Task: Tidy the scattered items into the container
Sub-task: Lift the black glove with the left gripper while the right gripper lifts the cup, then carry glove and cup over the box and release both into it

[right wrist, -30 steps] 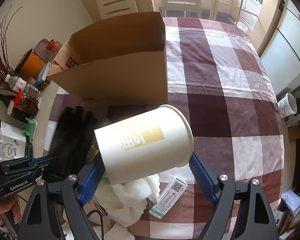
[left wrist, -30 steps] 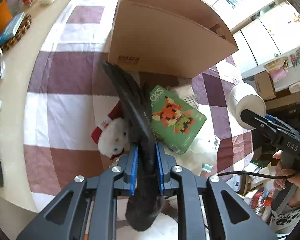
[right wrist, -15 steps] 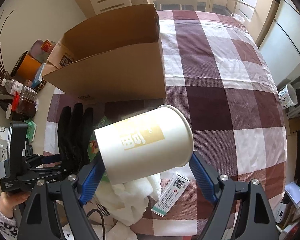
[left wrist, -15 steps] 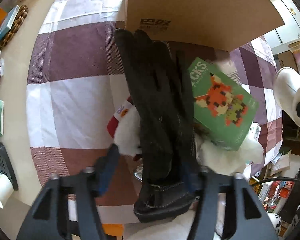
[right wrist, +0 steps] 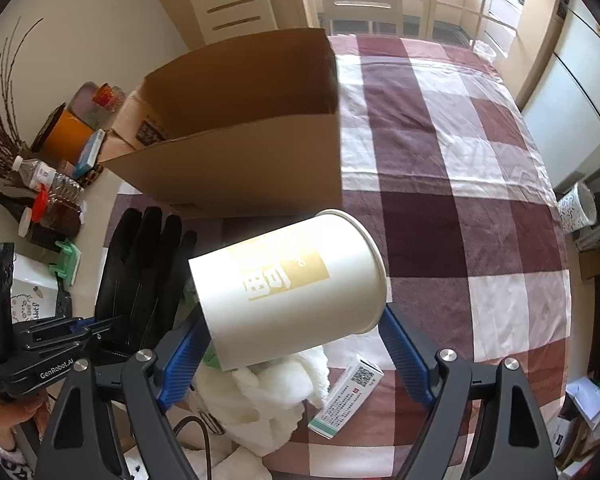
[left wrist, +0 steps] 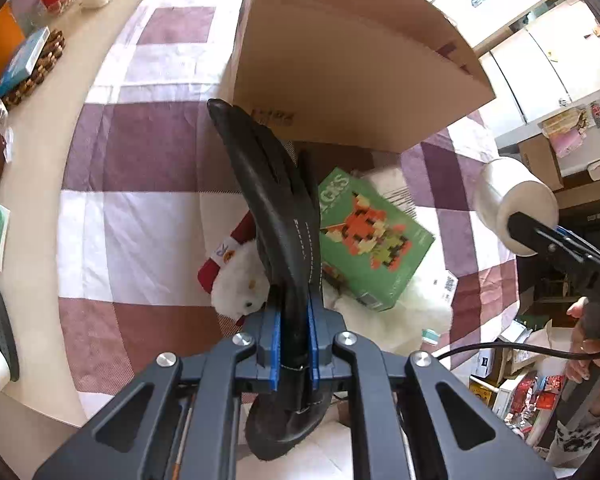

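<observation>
My left gripper is shut on the cuff end of a black glove, which stands edge-on above the checked cloth; the right wrist view shows the same glove hanging beside the left gripper. My right gripper is shut on a white paper cup lying sideways between its blue pads, above the pile. The open cardboard box stands just behind both. Below the glove lie a green block-set box and a white plush toy.
A white towel and a small medicine carton lie under the cup. Bottles, a basket and an orange container crowd the table's left edge. The checked tablecloth stretches to the right of the box. A person's hand holds each gripper.
Half a second ago the left jaws stood wide open, with the glove spread flat over the pile. They are shut on the glove again, as a second ago. The right gripper and cup hold still.
</observation>
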A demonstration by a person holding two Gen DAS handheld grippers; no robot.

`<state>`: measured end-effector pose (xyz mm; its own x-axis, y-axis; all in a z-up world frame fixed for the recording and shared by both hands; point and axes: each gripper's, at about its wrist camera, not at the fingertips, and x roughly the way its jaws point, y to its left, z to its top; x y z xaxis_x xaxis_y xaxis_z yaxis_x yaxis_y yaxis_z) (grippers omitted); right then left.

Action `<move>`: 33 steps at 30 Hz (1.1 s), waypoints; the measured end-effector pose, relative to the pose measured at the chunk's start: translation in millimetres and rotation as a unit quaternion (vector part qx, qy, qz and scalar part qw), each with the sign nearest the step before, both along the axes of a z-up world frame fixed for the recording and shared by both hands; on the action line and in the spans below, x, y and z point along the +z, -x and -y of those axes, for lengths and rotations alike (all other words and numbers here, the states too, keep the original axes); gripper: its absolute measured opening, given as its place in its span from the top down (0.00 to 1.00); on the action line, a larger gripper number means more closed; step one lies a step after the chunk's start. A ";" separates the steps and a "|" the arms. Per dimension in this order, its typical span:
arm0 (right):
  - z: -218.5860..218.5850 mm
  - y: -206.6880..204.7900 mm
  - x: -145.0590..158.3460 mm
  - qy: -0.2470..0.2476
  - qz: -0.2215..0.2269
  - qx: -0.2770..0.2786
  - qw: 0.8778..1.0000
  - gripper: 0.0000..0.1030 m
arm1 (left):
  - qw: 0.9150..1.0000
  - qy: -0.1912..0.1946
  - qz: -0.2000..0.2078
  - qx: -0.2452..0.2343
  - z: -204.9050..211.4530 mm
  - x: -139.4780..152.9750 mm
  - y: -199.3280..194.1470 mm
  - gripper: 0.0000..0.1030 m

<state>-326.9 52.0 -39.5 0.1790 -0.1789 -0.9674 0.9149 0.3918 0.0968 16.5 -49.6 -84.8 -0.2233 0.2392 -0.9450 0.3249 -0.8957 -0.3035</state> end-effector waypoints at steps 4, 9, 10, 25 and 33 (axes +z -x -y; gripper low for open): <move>-3.1 -9.3 12.1 0.008 0.009 0.014 1.000 0.17 | 1.000 -0.003 -0.021 0.005 4.8 25.1 -1.4 0.89; -5.0 -20.9 28.9 0.021 0.017 0.030 0.999 0.17 | 0.999 0.002 -0.045 0.006 8.5 59.2 4.6 0.89; -5.0 -22.1 31.3 0.022 0.019 0.032 0.999 0.17 | 0.999 0.004 -0.048 0.006 8.1 64.8 5.6 0.89; 7.5 -38.9 86.3 0.066 0.040 0.059 0.995 0.17 | 0.990 0.009 -0.141 0.015 12.0 166.2 14.6 0.89; 35.1 -45.7 104.3 0.086 0.042 0.060 0.994 0.17 | 0.986 0.020 -0.167 0.012 23.9 189.7 53.0 0.89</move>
<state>-281.2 16.9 64.8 0.2877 -0.3127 -0.9052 0.8521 0.5150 0.0930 -36.5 -73.5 104.9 -0.5280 0.1939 -0.8268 0.2340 -0.9027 -0.3611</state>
